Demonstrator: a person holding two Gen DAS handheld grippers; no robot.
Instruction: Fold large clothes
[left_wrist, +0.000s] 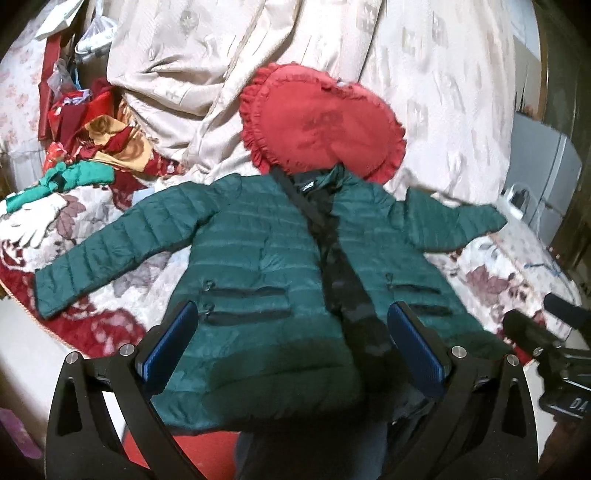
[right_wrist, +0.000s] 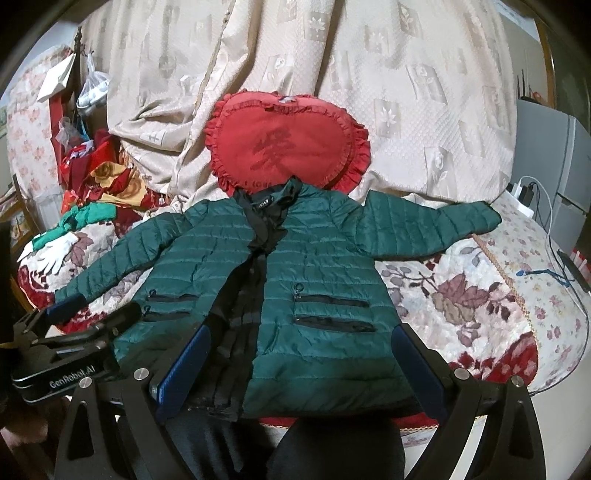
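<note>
A dark green quilted jacket (left_wrist: 266, 266) lies flat, front up, on a floral bedspread (right_wrist: 461, 295), both sleeves spread sideways and its collar touching a red heart-shaped cushion (right_wrist: 288, 144). The left gripper (left_wrist: 291, 339) hovers over the jacket's lower left half, pointing forward, its blue-padded jaws spread wide and gripping nothing. The right gripper (right_wrist: 299, 365) hangs level over the lower right half near the hem, jaws equally wide and empty. Cream curtains (right_wrist: 332, 66) hang behind the bed.
</note>
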